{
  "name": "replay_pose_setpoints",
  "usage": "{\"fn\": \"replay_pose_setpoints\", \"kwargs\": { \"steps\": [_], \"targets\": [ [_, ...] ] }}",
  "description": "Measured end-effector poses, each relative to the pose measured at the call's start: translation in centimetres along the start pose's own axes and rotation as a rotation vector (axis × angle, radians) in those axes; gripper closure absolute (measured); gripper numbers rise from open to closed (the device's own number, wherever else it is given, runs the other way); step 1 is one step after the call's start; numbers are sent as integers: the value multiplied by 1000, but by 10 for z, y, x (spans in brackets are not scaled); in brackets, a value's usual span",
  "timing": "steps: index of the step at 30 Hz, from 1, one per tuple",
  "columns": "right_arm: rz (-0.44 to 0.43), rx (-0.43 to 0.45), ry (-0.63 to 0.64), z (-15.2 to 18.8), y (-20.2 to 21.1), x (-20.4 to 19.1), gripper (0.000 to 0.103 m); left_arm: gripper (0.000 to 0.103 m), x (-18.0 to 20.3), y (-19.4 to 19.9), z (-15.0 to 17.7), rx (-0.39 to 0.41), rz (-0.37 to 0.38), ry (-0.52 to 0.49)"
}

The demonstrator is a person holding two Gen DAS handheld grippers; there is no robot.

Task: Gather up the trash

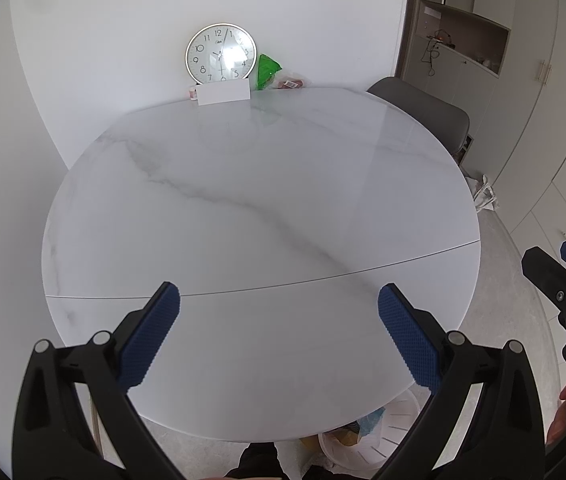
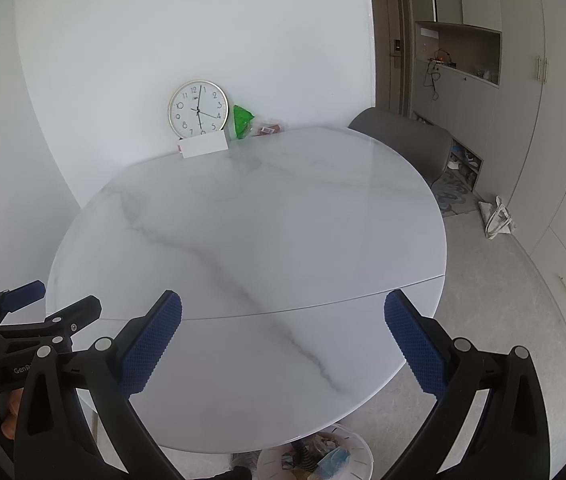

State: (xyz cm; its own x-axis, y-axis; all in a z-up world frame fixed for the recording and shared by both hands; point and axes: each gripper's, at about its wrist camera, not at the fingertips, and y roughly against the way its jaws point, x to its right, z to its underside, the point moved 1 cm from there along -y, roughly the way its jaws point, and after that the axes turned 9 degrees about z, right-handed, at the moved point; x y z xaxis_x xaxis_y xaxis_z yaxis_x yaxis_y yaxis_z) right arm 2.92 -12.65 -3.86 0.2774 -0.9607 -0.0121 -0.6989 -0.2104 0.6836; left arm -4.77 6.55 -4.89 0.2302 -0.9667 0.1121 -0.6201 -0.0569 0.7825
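Observation:
A white marble round table (image 1: 267, 208) fills both views. At its far edge by the wall lie a green wrapper (image 1: 267, 70), also in the right wrist view (image 2: 242, 120), and a clear packet with red contents (image 1: 293, 82). A white bin (image 2: 355, 456) holding scraps stands on the floor under the table's near edge; it also shows in the left wrist view (image 1: 379, 436). My left gripper (image 1: 279, 300) is open and empty above the near table edge. My right gripper (image 2: 283, 308) is open and empty beside it.
A round wall clock (image 1: 221, 53) leans on the wall behind a white card (image 1: 223, 93). A grey chair (image 1: 423, 116) stands at the table's far right. Cabinets (image 2: 523, 128) line the right wall. A white bag (image 2: 499, 218) lies on the floor.

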Motion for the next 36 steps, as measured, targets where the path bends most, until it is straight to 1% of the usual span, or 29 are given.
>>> {"fn": "replay_pose_setpoints", "kwargs": {
  "steps": [36],
  "targets": [
    [-7, -10, 8, 7, 0, -5, 2, 8, 0, 5, 5, -3, -1, -8]
  ]
}}
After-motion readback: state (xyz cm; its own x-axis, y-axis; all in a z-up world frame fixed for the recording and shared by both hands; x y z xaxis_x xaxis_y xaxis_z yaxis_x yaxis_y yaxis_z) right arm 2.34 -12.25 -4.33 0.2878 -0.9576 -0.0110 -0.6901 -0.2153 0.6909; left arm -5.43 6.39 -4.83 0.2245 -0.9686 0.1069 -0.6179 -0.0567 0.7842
